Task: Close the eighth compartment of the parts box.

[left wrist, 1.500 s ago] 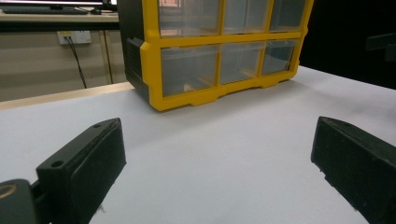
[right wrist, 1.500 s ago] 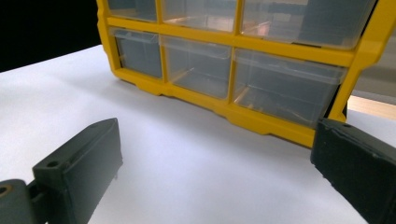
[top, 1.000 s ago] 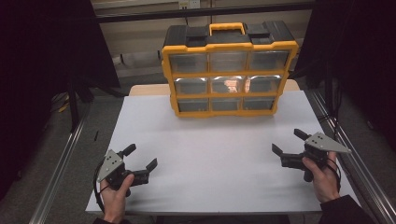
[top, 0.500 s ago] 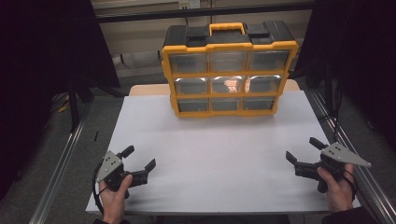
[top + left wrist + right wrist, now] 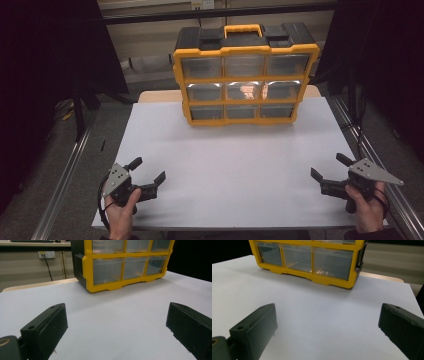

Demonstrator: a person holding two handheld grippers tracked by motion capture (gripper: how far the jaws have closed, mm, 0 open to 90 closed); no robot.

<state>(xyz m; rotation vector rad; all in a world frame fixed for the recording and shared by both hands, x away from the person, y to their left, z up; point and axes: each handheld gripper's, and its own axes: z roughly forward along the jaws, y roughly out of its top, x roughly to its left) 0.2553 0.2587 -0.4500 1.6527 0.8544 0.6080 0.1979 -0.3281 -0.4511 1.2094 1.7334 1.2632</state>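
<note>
Table [image 5: 225, 170] unchanged; right gripper [image 5: 327, 170] nearer edge.

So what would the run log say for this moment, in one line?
left tongs: open, empty, near table edge | right tongs: open, empty | drawer organizer: upright at far side, drawers shut, untouched

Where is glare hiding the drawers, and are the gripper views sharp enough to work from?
High view: bright glare on the middle drawer row of the organiser. Left gripper view: the organiser is fairly sharp, near jaws slightly soft. Right gripper view: drawers see-through, little glare.
</note>
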